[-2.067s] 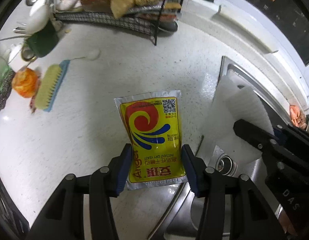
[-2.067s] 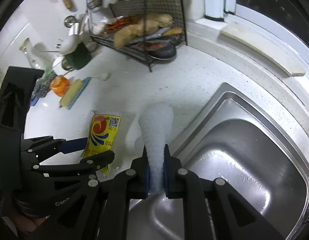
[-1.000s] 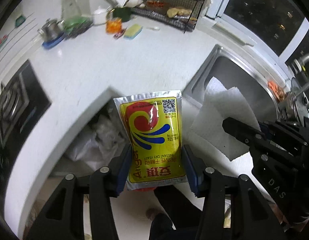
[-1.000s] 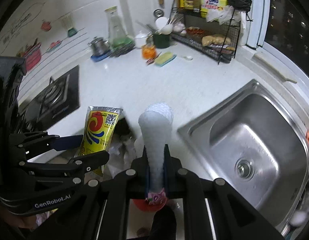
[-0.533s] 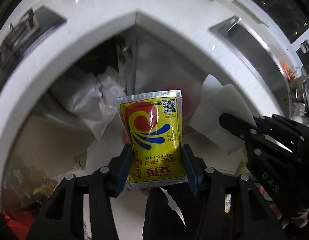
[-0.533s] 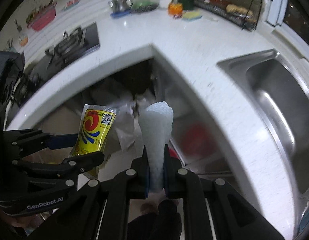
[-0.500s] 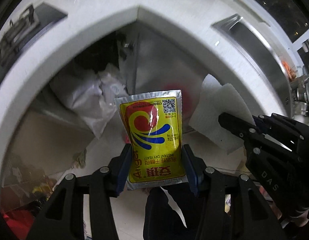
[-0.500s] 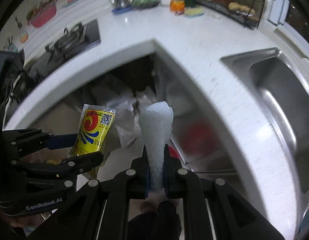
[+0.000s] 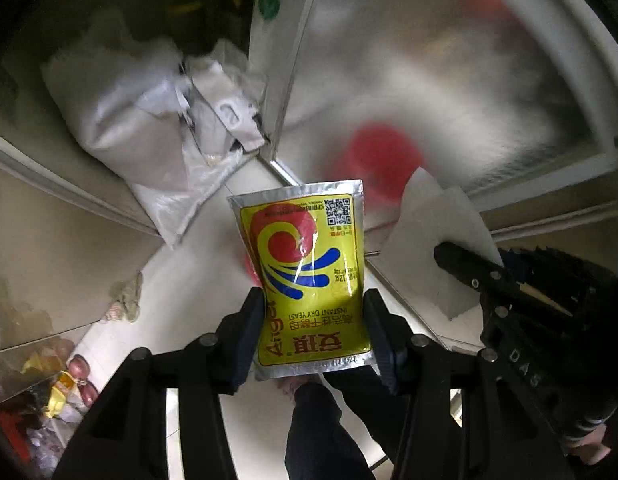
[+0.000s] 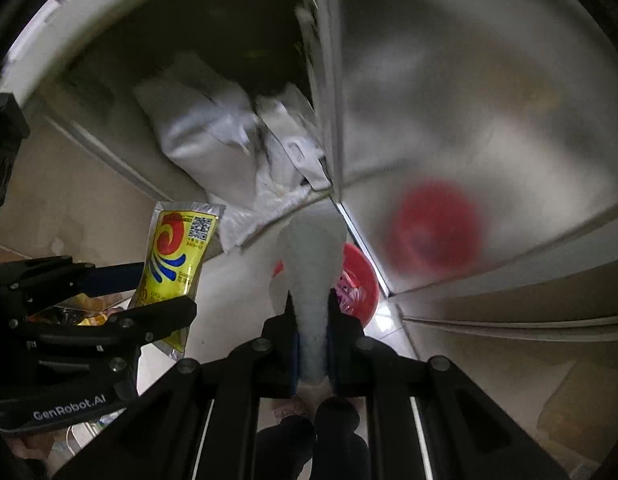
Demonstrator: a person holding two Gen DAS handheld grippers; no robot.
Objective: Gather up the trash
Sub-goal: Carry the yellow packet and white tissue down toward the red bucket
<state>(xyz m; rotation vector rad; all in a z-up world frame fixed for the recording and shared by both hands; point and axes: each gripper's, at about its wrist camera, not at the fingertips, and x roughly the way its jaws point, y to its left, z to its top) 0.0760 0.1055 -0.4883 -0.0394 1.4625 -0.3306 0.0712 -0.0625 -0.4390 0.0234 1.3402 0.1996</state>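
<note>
Both my views are dim, fisheye-bent, with black vignette corners. Background smears with motion blur: the red bin and its reflection in the metal cabinet door are soft blobs. My own held things stay sharp: yeast packet shows white glare streaks, paper towel greyish in shade. Cabinet interior is near-black; pale floor is brightest.

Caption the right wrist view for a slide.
Right gripper clamps a white tissue above a red bin; left gripper holds a yeast packet alongside.
</note>
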